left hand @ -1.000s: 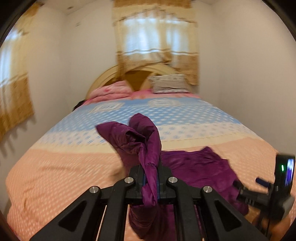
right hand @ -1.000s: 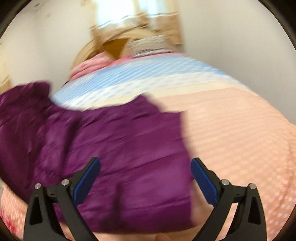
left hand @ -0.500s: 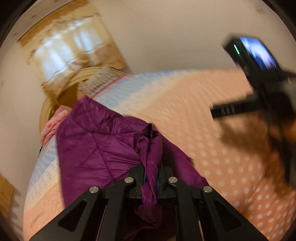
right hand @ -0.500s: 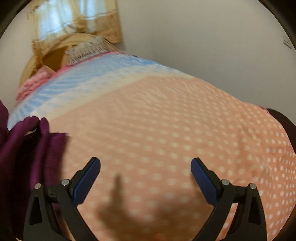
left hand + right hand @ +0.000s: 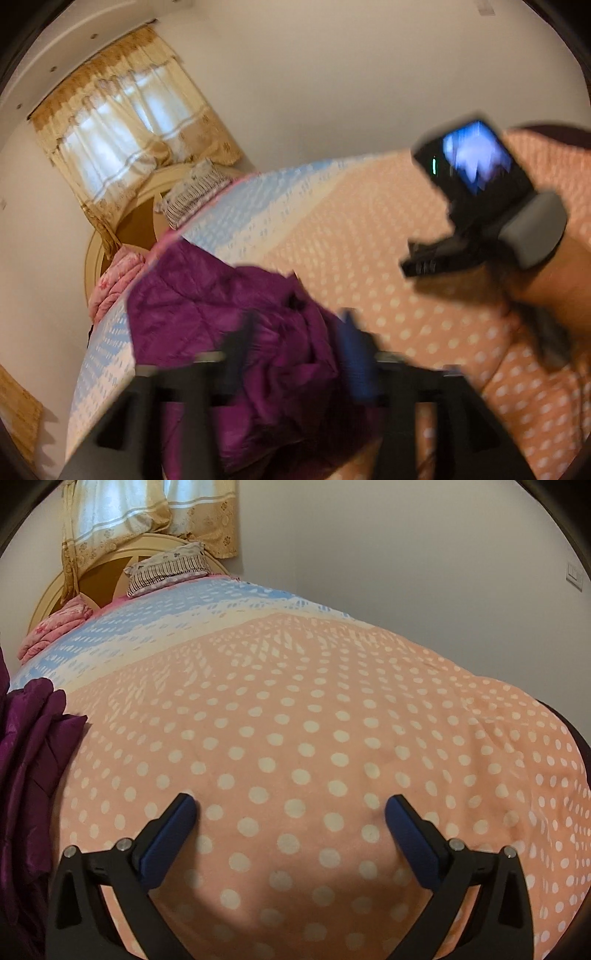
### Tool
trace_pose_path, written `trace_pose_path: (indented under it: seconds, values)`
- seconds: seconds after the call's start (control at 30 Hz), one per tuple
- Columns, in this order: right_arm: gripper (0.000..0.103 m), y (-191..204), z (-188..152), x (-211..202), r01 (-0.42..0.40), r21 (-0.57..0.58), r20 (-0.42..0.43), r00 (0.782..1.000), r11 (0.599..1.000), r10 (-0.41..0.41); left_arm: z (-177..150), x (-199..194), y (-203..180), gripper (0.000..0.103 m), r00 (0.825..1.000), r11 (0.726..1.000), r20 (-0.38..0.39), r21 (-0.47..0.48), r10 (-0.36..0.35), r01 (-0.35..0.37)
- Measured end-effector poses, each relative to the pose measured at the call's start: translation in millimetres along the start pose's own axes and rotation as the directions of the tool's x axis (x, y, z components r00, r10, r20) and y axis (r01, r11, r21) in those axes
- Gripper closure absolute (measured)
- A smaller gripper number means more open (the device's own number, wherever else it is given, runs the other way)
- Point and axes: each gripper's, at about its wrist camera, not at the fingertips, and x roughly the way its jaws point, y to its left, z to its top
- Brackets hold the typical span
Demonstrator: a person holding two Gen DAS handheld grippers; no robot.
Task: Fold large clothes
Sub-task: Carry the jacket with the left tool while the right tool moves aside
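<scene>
A purple quilted jacket (image 5: 207, 310) lies bunched on the bed's dotted orange cover (image 5: 369, 229). My left gripper (image 5: 297, 350) hovers just over it, and its blurred jaws are opening with a crumpled fold of the jacket loose between them. In the right wrist view the jacket (image 5: 29, 746) shows only at the left edge. My right gripper (image 5: 290, 812) stands open, close over the bare dotted cover (image 5: 295, 701), with nothing between its fingers. It appears in the left wrist view as a black body with a lit screen (image 5: 476, 177), held in a hand (image 5: 554, 280).
At the head of the bed are a striped pillow (image 5: 166, 568), a folded pink quilt (image 5: 55, 627) and a cream arched headboard (image 5: 51, 594) under a curtained window (image 5: 122, 122). A plain wall (image 5: 406, 554) runs along the bed's right side.
The left jaws, shut on a fold of the jacket in both earlier frames, have sprung apart and the view has rolled. The right gripper swung from above the jacket to the bare cover.
</scene>
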Motion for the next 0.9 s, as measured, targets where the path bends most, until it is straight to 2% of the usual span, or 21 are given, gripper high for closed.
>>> trace_pose_path:
  seconds: [0.03,0.13,0.2,0.27,0.33,0.4,0.5,0.63,0.73,0.83,0.87,0.9]
  values:
    - [0.000,-1,0,0,-0.001,-0.001,-0.002,1.000,1.000,0.001,3,-9,5,0.020,0.999,1.000,0.021,-0.002,0.031,-0.031]
    - [0.000,-3,3,4,-0.006,0.002,-0.011,1.000,1.000,0.006,6,-23,27,0.019,0.996,0.997,0.046,-0.010,0.082,-0.082]
    - [0.000,-3,5,3,-0.010,0.013,-0.029,1.000,1.000,0.011,4,-23,51,0.019,0.990,0.990,0.015,-0.033,0.138,-0.137]
    - [0.004,-4,8,0,-0.013,0.030,-0.041,0.999,0.999,0.014,-1,-22,75,0.019,0.986,0.984,0.005,-0.072,0.166,-0.166]
    - [0.017,1,13,-5,-0.030,0.033,-0.051,0.998,0.999,0.031,-10,-11,100,0.019,0.975,0.970,-0.026,-0.100,0.221,-0.223]
    - [0.021,10,20,-13,-0.059,0.031,-0.048,0.997,0.998,0.060,-22,5,124,0.019,0.962,0.955,-0.077,-0.128,0.261,-0.269]
    - [0.023,29,30,-25,-0.091,0.009,-0.024,0.996,0.996,0.091,-41,29,152,0.019,0.949,0.936,-0.152,-0.184,0.275,-0.301]
    - [0.024,66,49,-38,-0.141,-0.051,-0.010,0.990,0.989,0.141,-57,57,179,0.019,0.923,0.910,-0.223,-0.209,0.314,-0.359]
    - [0.024,95,65,-50,-0.164,-0.084,0.019,0.986,0.983,0.166,-66,71,192,0.019,0.895,0.887,-0.273,-0.208,0.352,-0.412]
    - [0.025,129,81,-67,-0.201,-0.110,0.064,0.976,0.973,0.209,-74,85,208,0.019,0.867,0.853,-0.332,-0.246,0.372,-0.460]
    - [0.027,143,86,-72,-0.216,-0.128,0.077,0.971,0.968,0.227,-77,89,214,0.019,0.853,0.831,-0.358,-0.274,0.379,-0.484]
    - [0.031,158,91,-76,-0.232,-0.143,0.086,0.966,0.962,0.245,-78,92,219,0.019,0.848,0.821,-0.371,-0.290,0.378,-0.492]
